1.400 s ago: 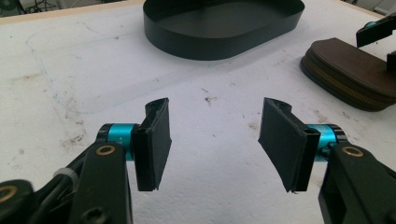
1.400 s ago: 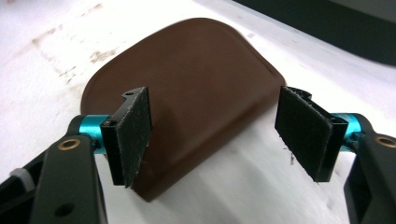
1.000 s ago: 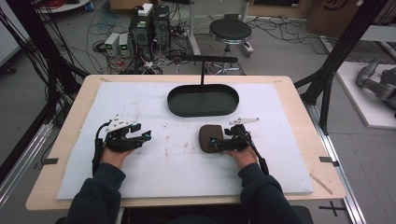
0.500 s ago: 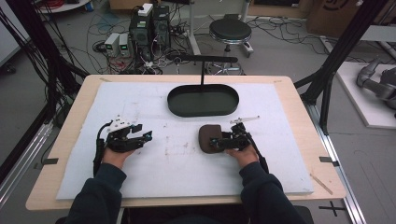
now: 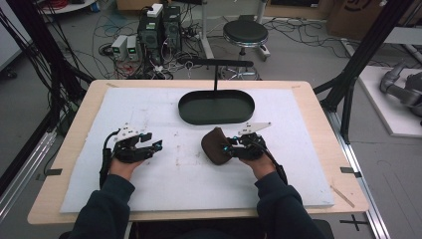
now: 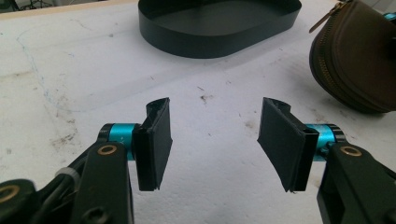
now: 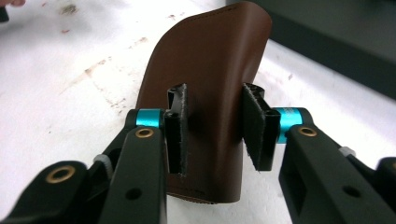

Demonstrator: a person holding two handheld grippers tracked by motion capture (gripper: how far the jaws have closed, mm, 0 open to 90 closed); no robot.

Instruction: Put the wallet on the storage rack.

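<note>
Clamping brown pouch (image 7: pixel 205 84), right tongs (image 7: pixel 212 126).

1. A robotics lab: the wooden worktop (image 5: pixel 318 149) stands inside a frame of black struts (image 5: pixel 370 45).
2. Beyond the worktop, computer boxes (image 5: pixel 159 25) sit on the floor amid tangled cables (image 5: pixel 114 50).
3. A black stool (image 5: pixel 245 32) stands beside those boxes, and a grey robot arm (image 5: pixel 403 87) lies right of the worktop.

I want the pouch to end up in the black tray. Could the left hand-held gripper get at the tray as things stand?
Probably yes. The left hand-held gripper stands open with nothing between its jaws, and bare white mat lies between it and the black tray. The brown pouch, gripped by the right hand-held gripper, sits off to one side.
</note>
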